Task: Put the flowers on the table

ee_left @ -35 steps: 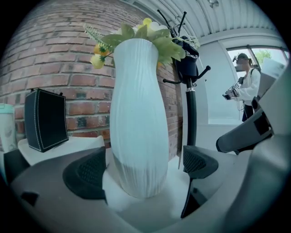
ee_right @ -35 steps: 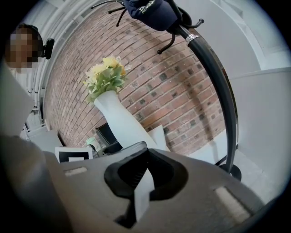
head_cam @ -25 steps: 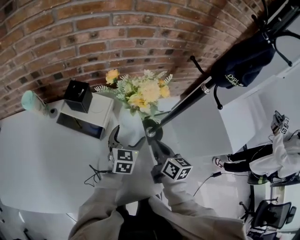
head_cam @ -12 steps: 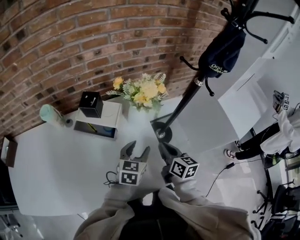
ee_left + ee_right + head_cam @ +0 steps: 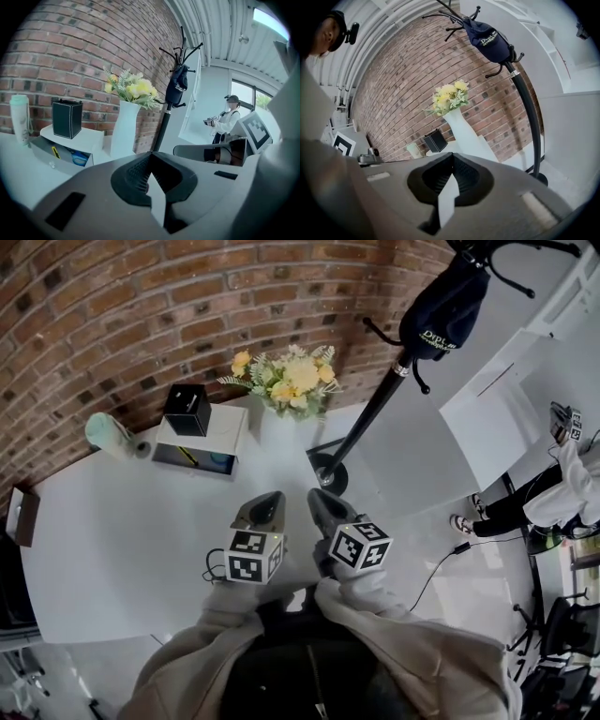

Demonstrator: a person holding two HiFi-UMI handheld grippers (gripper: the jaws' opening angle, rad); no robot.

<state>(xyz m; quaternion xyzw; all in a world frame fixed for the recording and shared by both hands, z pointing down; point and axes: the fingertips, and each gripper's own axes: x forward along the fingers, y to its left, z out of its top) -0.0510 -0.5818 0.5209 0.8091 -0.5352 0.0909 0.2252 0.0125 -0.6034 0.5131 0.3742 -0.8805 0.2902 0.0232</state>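
A: Tongs, count and state?

B: Two. Left tongs (image 5: 265, 507) closed tight, ribbed dark pads meeting in a point, nothing between them. Right tongs (image 5: 323, 502) likewise pressed together and empty. Each carries one cube with square markers. Both hang side by side over the near edge of the bench (image 5: 112, 549).

A: Flowers?

B: One bunch of flowers (image 5: 286, 381), yellow and cream heads with pale feathery sprigs, in one tall white vase (image 5: 123, 129), smooth, narrow-waisted, flaring at the top. The vase appears to stand at the bench's far edge by the brick wall (image 5: 141, 306), well apart from both tongs.

A: Bench surface?

B: Plain white, smooth, with rounded corners.

A: Other items?

B: One black box (image 5: 187, 409), matte and cube-shaped, on one flat white box (image 5: 211, 432) just left of the vase. One pale green bottle (image 5: 111, 432), cylindrical, further left. One black pole stand (image 5: 370, 418) with curved hooks to the right of the vase, one dark cap (image 5: 445, 306) hung on it. One person (image 5: 572, 484) in white at the far right.
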